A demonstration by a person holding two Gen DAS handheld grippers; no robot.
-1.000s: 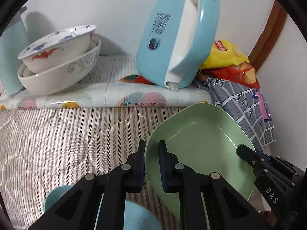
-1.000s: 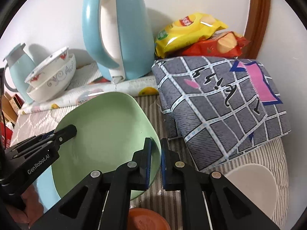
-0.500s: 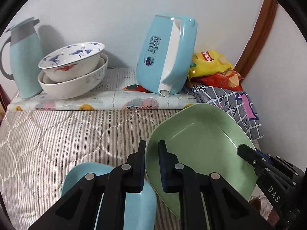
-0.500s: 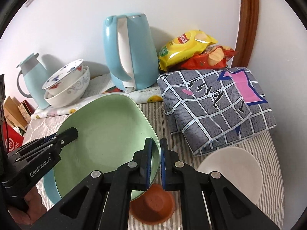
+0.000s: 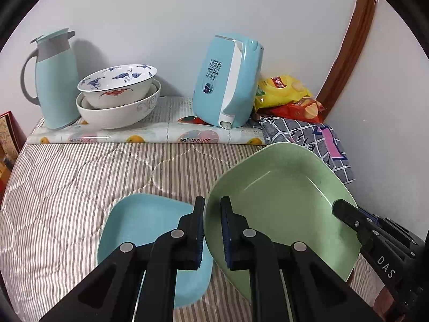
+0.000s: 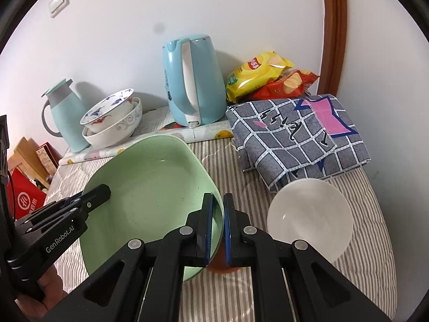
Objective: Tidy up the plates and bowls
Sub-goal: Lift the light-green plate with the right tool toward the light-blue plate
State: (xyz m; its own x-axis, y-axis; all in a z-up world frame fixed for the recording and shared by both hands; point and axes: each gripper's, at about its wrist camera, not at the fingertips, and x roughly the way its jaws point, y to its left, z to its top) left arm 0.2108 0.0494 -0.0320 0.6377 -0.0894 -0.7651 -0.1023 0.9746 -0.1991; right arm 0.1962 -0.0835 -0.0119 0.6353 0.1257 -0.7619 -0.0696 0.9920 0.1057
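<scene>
I've got the green plate (image 5: pixel 281 201) clenched in both grippers' jaws, lifted; next it needs stacking onto the blue plate (image 5: pixel 144 228) beside it.

Both grippers on one plate (image 5: pixel 281 201), opposite rims.
Left gripper (image 5: pixel 213 230) on its left rim, right gripper (image 6: pixel 217 225) on its right. Second plate (image 5: pixel 144 230) lies lower left; bowl (image 6: pixel 311 220) right; stacked bowls (image 5: pixel 118 96), jug (image 5: pixel 56 80), kettle (image 5: pixel 228 83) ahead on the mat (image 5: pixel 150 135).

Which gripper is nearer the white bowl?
Right. The right gripper grips the green plate's rim right beside the white bowl; the left gripper holds the plate's far edge.
</scene>
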